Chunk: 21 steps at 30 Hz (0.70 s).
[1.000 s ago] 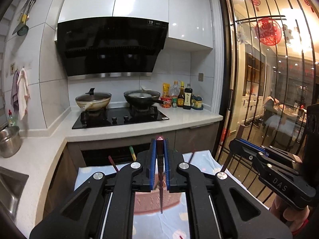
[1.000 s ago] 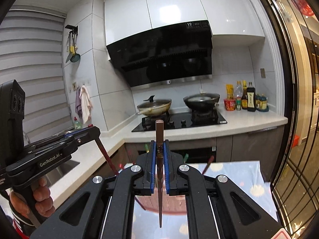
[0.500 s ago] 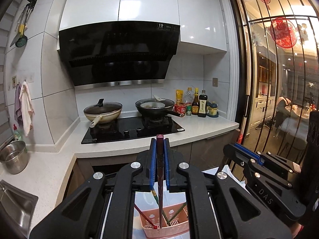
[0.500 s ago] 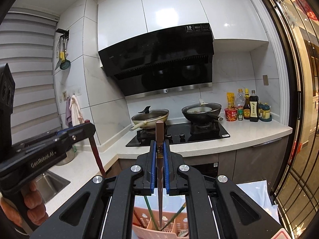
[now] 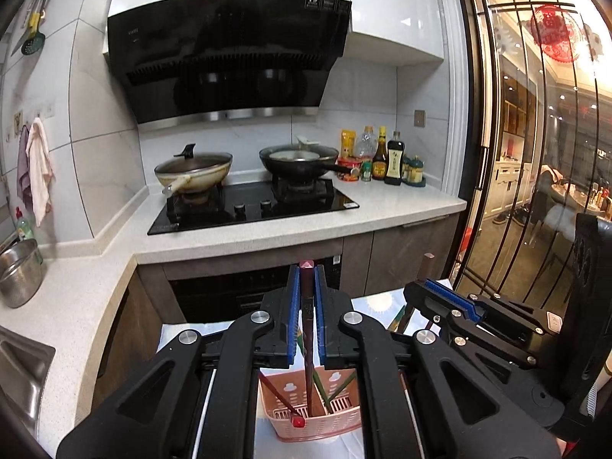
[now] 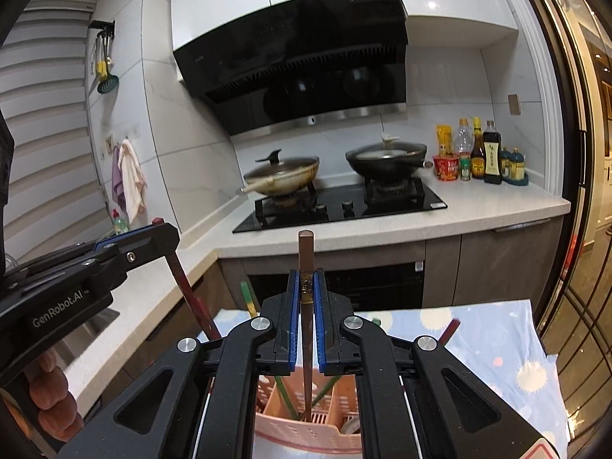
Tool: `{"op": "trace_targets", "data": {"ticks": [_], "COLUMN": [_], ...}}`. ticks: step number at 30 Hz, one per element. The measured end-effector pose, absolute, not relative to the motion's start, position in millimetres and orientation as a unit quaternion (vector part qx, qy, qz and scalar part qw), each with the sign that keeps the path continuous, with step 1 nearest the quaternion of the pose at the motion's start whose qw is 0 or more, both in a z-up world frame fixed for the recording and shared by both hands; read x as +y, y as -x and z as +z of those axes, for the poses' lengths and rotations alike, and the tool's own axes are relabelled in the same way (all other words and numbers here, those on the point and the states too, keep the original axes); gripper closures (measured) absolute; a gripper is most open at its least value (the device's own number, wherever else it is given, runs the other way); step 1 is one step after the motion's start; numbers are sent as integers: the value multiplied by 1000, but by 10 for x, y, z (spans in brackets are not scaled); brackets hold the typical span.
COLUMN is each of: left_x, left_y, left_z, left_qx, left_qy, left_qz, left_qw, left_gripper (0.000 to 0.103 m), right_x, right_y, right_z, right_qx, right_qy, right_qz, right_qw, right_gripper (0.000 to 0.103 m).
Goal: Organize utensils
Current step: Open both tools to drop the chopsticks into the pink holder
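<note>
Since each gripper, left (image 5: 305, 319) and right (image 6: 306, 321), pinches a thin, stiff, light chopstick (image 5: 307, 344) near its top, both should drop easily into the pink basket (image 5: 317, 426).

pink plastic basket (image 5: 317, 422) — slotted, matt — on printed cloth (image 6: 493, 340).
</note>
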<state>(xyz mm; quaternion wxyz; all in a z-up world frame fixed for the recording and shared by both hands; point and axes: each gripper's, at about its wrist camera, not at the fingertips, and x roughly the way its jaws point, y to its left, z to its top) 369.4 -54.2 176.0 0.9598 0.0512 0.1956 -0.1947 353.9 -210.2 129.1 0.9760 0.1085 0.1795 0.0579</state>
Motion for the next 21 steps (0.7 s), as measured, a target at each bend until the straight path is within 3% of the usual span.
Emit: {"op": "trace_targets", "data": {"ticks": [18, 19, 21], "left_x": [-579, -570, -559], "left_y": [-3691, -3682, -3677], "left_z": [1473, 1468, 1467], "left_qx": [221, 222, 222], "left_qy": [-59, -57, -53], "left_qz": [-192, -191, -185], "left_qw": [955, 955, 956], "left_gripper": [94, 93, 73], "right_x": [-2093, -2094, -2088], "right_y": [-3520, -3505, -3460], "right_z": [835, 837, 838], "right_qx": [220, 220, 216], "right_qy": [-103, -101, -96], "right_qz": [54, 53, 49], "right_qw": [969, 969, 970], "right_gripper": [92, 90, 86]}}
